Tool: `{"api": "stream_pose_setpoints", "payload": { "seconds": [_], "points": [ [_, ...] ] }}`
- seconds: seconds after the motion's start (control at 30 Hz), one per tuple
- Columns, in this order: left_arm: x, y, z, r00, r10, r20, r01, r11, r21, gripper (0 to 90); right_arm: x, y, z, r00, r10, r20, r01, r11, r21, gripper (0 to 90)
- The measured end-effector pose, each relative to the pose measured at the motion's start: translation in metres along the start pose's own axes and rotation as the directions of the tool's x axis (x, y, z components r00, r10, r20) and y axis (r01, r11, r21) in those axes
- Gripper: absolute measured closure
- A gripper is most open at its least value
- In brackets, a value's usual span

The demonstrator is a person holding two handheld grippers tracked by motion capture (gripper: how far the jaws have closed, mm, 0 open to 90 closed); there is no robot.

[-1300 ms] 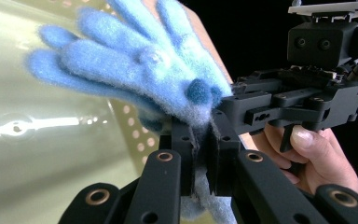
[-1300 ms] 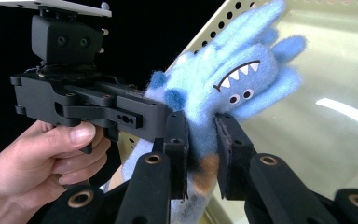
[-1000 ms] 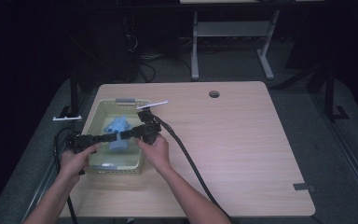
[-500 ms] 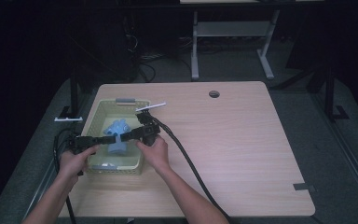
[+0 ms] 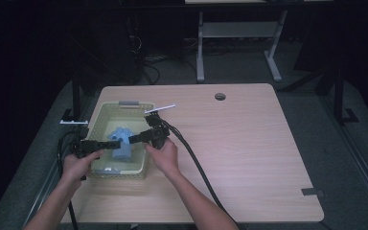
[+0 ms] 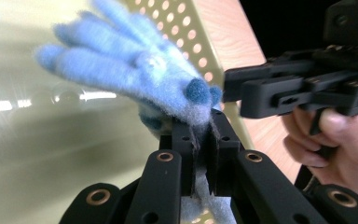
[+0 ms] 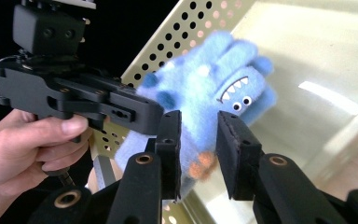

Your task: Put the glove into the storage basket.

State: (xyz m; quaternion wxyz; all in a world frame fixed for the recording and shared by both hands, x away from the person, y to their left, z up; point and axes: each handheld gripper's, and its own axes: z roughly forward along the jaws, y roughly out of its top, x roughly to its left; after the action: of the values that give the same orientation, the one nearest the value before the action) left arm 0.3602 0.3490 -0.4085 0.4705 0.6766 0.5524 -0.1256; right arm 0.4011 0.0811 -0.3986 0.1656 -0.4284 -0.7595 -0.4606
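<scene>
Blue fuzzy glove [image 5: 121,143] hangs lifted over the yellow perforated basket [image 5: 106,115] at the bench's left, prob. for pulling out. Left gripper [image 6: 200,140] fingers are pressed together, pinching the cuff fabric to carry it; right gripper [image 7: 196,140] fingers stay spread w/ the glove between them (not clamped), apparently lining up a second grip.
</scene>
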Motion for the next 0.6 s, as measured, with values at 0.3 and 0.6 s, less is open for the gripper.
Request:
{"api": "stream_pose_setpoints", "payload": {
  "seconds": [0.3, 0.6],
  "points": [
    [-0.004, 0.008, 0.009, 0.9864, 0.067, -0.150, -0.050, 0.9924, 0.112, 83.5, 0.001, -0.005, -0.011, 0.9999, -0.016, 0.000, 0.016, 1.000, -0.015, 70.0],
    [-0.004, 0.014, 0.027, 0.9631, 0.080, -0.257, -0.024, 0.9761, 0.216, 82.9, 0.000, -0.010, -0.022, 0.9997, -0.020, -0.015, 0.019, 0.999, -0.039, 69.2]
  ]
}}
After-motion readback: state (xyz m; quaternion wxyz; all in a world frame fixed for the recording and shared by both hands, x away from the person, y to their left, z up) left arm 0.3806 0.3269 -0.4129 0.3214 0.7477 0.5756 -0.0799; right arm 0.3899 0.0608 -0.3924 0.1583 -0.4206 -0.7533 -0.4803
